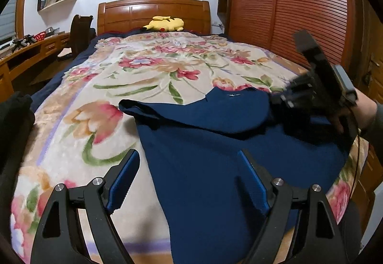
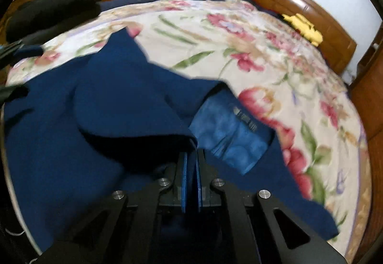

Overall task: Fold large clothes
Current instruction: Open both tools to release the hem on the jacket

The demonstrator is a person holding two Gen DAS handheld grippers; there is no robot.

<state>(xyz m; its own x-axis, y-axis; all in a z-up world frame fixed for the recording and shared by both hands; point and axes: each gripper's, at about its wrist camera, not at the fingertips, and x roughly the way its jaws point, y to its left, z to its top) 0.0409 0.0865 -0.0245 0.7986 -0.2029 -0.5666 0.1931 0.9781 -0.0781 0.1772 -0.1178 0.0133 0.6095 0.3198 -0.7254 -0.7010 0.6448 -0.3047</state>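
Observation:
A large navy blue garment (image 1: 215,163) lies on the floral bedspread (image 1: 148,77), partly folded, with one part laid over its upper body. My left gripper (image 1: 189,163) is open and empty, just above the garment's left side. My right gripper (image 2: 191,156) is shut on a fold of the navy garment (image 2: 115,106) and holds it raised over the rest. The garment's lighter blue inside with a label (image 2: 229,130) shows beside it. The right gripper also shows in the left wrist view (image 1: 296,96), at the garment's right shoulder.
A yellow plush toy (image 1: 166,23) lies by the wooden headboard (image 1: 153,9). A dark pile of clothes (image 2: 52,10) sits at the bed's left edge. A wooden desk (image 1: 28,48) stands left of the bed, a slatted wardrobe (image 1: 287,5) right.

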